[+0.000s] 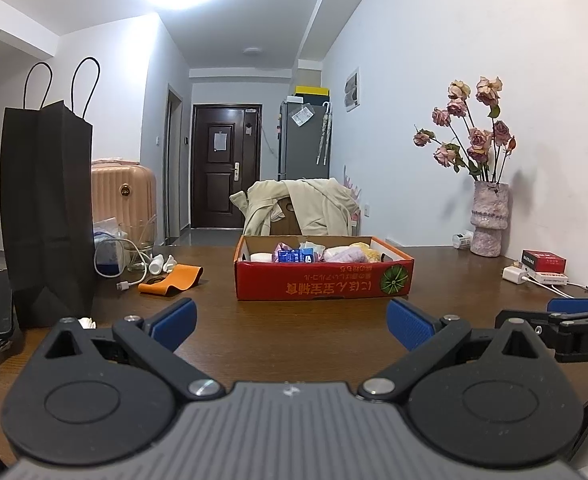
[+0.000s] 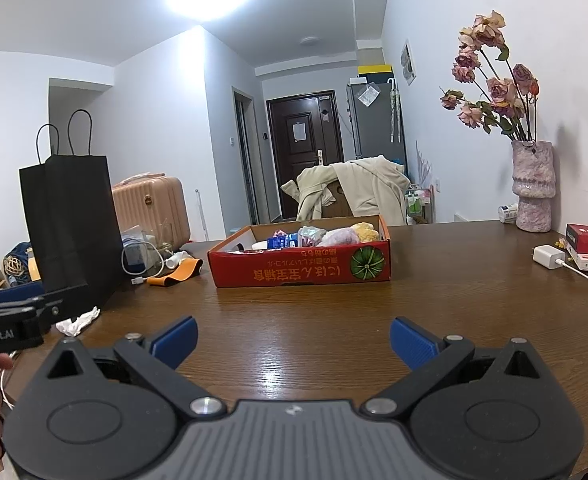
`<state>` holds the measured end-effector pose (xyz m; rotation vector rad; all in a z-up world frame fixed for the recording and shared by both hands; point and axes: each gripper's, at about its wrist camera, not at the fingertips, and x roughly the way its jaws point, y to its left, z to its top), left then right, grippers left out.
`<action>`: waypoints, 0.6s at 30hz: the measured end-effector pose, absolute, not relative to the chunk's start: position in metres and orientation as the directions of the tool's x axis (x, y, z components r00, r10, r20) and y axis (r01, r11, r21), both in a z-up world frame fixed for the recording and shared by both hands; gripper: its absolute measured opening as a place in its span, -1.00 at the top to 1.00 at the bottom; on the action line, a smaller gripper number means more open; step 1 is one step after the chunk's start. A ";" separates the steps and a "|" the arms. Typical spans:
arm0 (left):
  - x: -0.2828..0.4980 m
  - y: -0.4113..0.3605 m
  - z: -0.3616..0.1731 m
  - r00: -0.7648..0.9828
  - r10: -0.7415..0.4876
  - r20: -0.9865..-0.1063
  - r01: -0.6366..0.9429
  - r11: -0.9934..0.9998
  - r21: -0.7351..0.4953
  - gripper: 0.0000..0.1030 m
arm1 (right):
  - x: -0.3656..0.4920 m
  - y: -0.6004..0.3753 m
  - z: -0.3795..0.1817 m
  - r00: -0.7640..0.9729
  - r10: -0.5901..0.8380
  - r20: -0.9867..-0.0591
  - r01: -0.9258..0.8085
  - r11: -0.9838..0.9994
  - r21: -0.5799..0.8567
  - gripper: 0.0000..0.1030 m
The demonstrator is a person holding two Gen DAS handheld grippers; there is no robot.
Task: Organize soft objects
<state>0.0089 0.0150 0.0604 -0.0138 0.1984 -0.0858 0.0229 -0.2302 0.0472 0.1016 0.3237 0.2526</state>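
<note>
Now both claws (image 1: 290,326) (image 2: 294,344) apart, red box (image 1: 314,282) w/ upside-down Japanese print.

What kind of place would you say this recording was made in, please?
Most likely a lived-in flat, at a dining table facing the hallway. A dark entrance door and a fridge stand at the far end, a pink suitcase sits by the table, and a vase of dried roses stands on it.

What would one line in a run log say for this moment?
left gripper: open, empty, above table | right gripper: open, empty | red box: holds soft items, untouched | stage: before first grasp
</note>
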 end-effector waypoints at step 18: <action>0.003 0.014 0.062 0.983 -0.097 -0.156 0.097 0.995 -0.006 -1.00 | 0.016 -0.227 0.051 0.933 0.257 -0.251 -0.240 0.966 0.096 -1.00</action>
